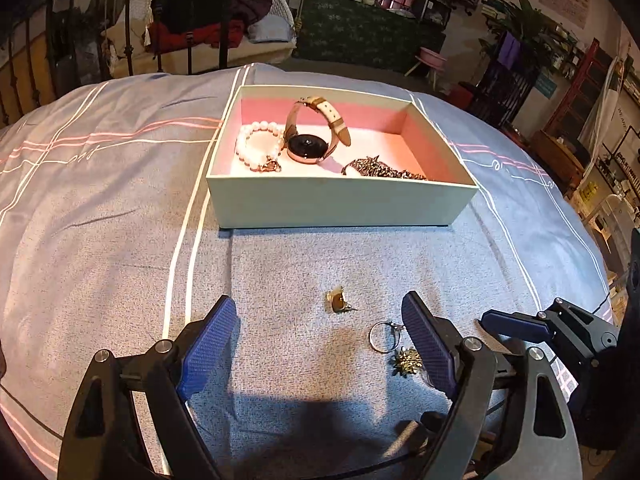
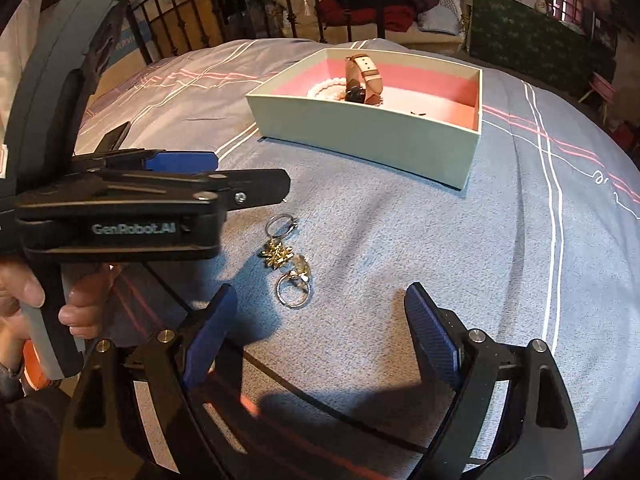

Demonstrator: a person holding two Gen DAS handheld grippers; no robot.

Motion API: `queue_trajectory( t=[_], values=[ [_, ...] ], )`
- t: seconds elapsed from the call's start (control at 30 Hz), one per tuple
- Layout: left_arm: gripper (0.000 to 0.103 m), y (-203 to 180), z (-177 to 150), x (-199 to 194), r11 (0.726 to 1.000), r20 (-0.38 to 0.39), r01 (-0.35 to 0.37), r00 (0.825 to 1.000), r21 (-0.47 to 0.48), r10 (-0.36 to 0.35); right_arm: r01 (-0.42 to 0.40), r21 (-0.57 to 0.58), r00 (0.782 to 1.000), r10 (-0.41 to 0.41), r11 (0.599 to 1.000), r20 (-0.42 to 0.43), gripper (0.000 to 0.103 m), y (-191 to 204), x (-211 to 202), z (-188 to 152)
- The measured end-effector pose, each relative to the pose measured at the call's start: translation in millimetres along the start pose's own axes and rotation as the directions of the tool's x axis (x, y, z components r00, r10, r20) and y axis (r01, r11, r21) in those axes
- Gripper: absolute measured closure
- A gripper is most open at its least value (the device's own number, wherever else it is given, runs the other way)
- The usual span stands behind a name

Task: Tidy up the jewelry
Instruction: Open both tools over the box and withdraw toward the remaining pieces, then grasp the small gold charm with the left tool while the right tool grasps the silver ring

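Observation:
An open pale box with a pink lining sits on the bed; it holds a pearl bracelet, a watch and a dark sparkly piece. On the blanket lie a small gold earring, a silver ring, a gold flower piece and a ring with a stone. My left gripper is open and empty, the earring just ahead between its fingers. My right gripper is open and empty, just behind the stone ring.
The blue-grey striped blanket covers the bed. A dark metal bed rail stands behind it. The left gripper's body and the hand holding it fill the left of the right wrist view; the right gripper's finger shows at lower right.

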State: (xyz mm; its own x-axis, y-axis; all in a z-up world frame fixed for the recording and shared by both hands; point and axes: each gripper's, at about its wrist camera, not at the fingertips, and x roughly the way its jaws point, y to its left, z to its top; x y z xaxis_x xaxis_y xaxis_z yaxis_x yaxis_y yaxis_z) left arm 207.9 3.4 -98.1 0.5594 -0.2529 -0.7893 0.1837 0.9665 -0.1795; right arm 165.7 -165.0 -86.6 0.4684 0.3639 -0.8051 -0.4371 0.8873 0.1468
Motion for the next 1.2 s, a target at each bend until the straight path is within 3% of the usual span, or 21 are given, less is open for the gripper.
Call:
queue_trajectory(
  t=[0.23,0.47,0.63,0.7,1.2],
  values=[
    [0.033,-2.5,0.8,19.0,0.999,-0.021,-0.022,1.000,0.037,0.022,-0.006,-0.011,1.000,0.006,1.000,-0.003,0.039,3.1,3.4,2.0],
    [0.061,-7.9,1.9,19.1,0.996,-0.007,-0.016,1.000,0.086,0.016,-0.012,-0.031,1.000,0.012,0.999,-0.006,0.053,7.5,5.8,4.2],
    [0.075,-8.5,0.2,17.7,0.996,-0.002,-0.004,1.000,0.091,0.005,-0.029,-0.014,1.000,0.029,0.999,-0.005,0.081,3.9,4.6,3.4],
    [0.080,-7.7,-0.5,17.3,0.996,0.001,-0.006,1.000,0.089,0.006,-0.036,-0.015,0.999,0.036,0.999,-0.006,0.084,3.8,5.0,2.7],
    [0.095,4.0,0.0,9.1,0.999,0.024,0.018,1.000,0.030,-0.019,-0.011,-0.006,1.000,0.011,1.000,0.018,0.084,1.0,-5.3,-0.2]
  ],
)
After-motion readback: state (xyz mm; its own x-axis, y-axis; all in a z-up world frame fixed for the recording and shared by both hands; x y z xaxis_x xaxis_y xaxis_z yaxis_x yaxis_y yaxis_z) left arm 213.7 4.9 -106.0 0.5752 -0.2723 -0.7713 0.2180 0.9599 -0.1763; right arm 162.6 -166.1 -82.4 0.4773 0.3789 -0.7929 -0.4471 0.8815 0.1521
